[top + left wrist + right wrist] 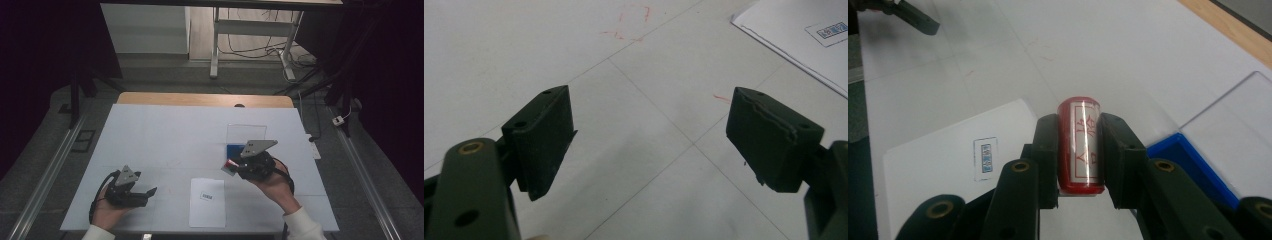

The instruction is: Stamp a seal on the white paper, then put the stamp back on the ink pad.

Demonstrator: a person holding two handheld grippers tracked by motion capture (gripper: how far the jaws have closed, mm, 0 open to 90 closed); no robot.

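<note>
A small red cylinder stamp (1079, 145) with a white label and red characters sits clamped between the two black jaws of my right gripper (1079, 150). In the high view that right gripper (234, 167) hovers above the table right of centre, the red stamp (230, 163) poking out toward the left. A white sheet of paper (207, 202) with a small printed label lies near the front edge, below and left of it. My left gripper (150, 192) rests low at the front left, its jaws wide apart over bare table with nothing between its fingertips (549, 145).
A blue tray (233, 150) lies just behind the right gripper, with a clear plastic sheet (246, 133) beyond it. The white table cover (165, 135) ends at a wooden strip along the far edge. Faint red marks (631, 22) show ahead of the left gripper.
</note>
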